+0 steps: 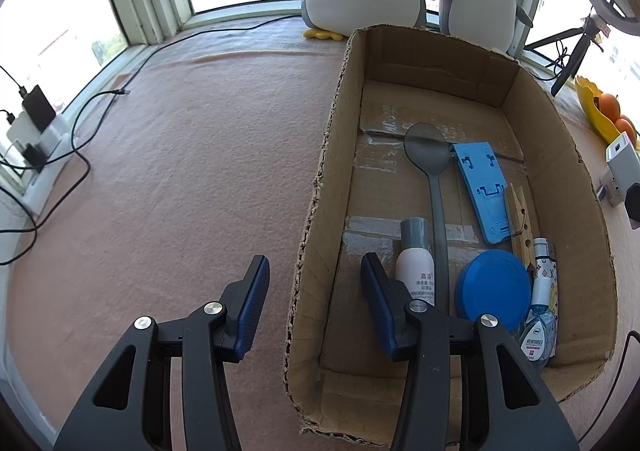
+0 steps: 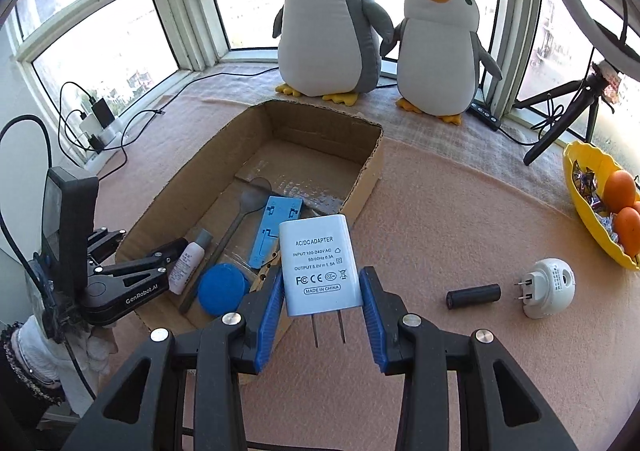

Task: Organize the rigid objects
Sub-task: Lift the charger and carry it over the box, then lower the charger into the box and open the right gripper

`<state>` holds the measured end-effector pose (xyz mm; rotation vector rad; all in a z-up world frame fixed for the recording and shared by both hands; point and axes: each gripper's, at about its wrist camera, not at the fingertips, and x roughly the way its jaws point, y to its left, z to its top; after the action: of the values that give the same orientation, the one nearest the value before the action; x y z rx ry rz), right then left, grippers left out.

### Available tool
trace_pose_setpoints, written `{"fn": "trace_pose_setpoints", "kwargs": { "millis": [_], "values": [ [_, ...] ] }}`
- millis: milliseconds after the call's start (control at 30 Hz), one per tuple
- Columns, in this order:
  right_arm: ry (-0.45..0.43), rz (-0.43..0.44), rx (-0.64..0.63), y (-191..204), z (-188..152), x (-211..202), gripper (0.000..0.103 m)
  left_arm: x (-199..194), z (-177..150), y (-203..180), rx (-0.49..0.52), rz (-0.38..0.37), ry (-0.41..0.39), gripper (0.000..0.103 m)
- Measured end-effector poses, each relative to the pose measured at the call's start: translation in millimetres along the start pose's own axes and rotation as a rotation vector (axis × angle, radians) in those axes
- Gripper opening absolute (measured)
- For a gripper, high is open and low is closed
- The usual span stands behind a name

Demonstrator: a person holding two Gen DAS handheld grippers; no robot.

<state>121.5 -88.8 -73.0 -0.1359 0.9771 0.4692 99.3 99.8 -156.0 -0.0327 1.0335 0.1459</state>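
Between the blue pads of the right gripper (image 2: pixel 320 291) sits a white AC/DC adapter (image 2: pixel 318 267), label facing the camera and its two prongs pointing down toward 6 o'clock; the pads press its sides, so the tongs are clamped on it. At 9 to 10 o'clock from the adapter lies the open cardboard box (image 2: pixel 370 171) on the pink cloth (image 2: pixel 440 211). Inside it are a grey spoon (image 2: pixel 236 219), a blue plastic holder (image 2: pixel 274 227), a white bottle with a grey cap (image 2: pixel 188 259), a blue round lid (image 2: pixel 222 289) and a wooden clothespin (image 2: pixel 264 271). At 3 o'clock of the adapter, well apart on the cloth, lie a black cylinder (image 2: pixel 474 296) and a round white plug (image 2: pixel 550 287).

The left gripper (image 1: pixel 312 291) hangs over the box's near left wall (image 1: pixel 316 211) with its tongs wide apart, one finger outside the box and one inside, just beside the bottle. At the box's 5 o'clock corner stands what looks like a small clear blue-tinted bottle (image 1: pixel 538 327), partly hidden.
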Motion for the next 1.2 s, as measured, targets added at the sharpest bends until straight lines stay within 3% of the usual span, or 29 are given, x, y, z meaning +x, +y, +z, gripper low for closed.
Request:
{"fn": "trace_pose_setpoints", "kwargs": {
  "millis": [567, 700, 767, 900, 1200],
  "values": [
    [0.077, 0.026, -0.069, 44.8, 9.2, 38.1, 0.032, -0.2, 0.2, -1.3, -0.006, -0.006, -0.003, 0.047],
    [0.075, 0.118, -0.014, 38.8, 13.1, 36.4, 0.032, -0.3, 0.1, -0.9, -0.006, -0.006, -0.005, 0.047],
    [0.060, 0.124, 0.007, 34.4, 15.6, 32.1, 0.032, -0.5, 0.2, -1.3, -0.004, -0.005, -0.006, 0.047],
    [0.033, 0.104, 0.003, 31.7, 18.6, 24.4, 0.046, -0.2, 0.4, -1.1, -0.007, -0.008, -0.006, 0.047],
    [0.022, 0.099, 0.008, 28.2, 13.5, 15.7, 0.048, -0.2, 0.3, -0.7, -0.007, -0.008, -0.006, 0.047]
  ]
}}
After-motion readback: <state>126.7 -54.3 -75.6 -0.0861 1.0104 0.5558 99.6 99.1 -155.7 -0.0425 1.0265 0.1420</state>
